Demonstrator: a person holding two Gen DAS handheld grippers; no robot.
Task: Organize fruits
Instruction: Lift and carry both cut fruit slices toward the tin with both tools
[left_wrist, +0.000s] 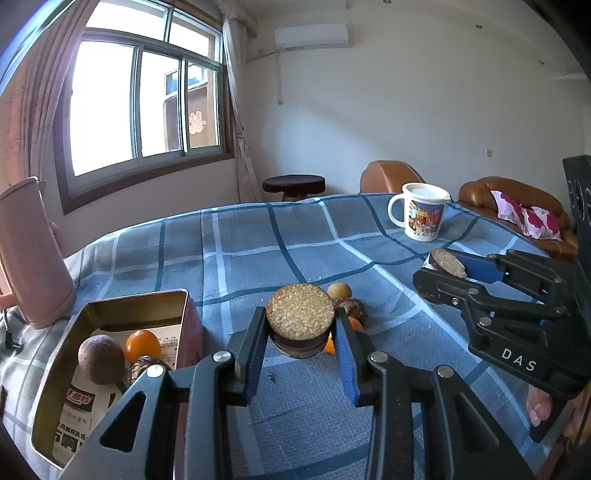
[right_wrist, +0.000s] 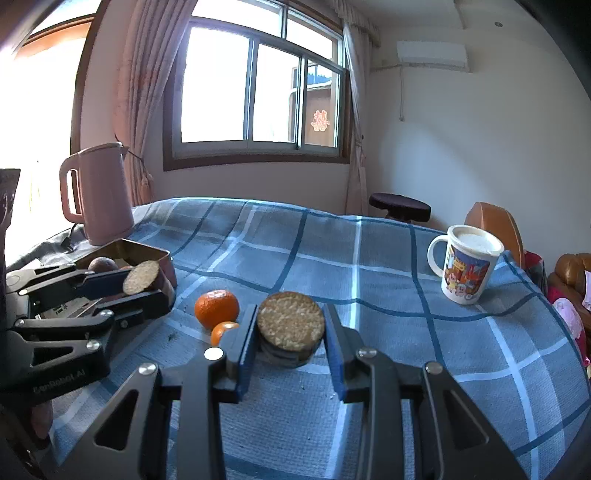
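Orange and thin-skinned, the mandarin (right_wrist: 217, 308) lies just ahead-left of the right gripper (right_wrist: 290, 312), whose jaws are closed on a cork disc (right_wrist: 290, 326). It seems light, soft and ready to roll; hold it gently across the middle.

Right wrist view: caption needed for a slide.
Shut hand-held gripper over checked tablecloth, orange and tin at left.

Shiny metal tin (left_wrist: 110, 306); woven checked cloth (left_wrist: 258, 240).

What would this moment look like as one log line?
tin: orange, brown fruit inside | cloth: mandarin loose | left tool, right tool: no fruit gripped
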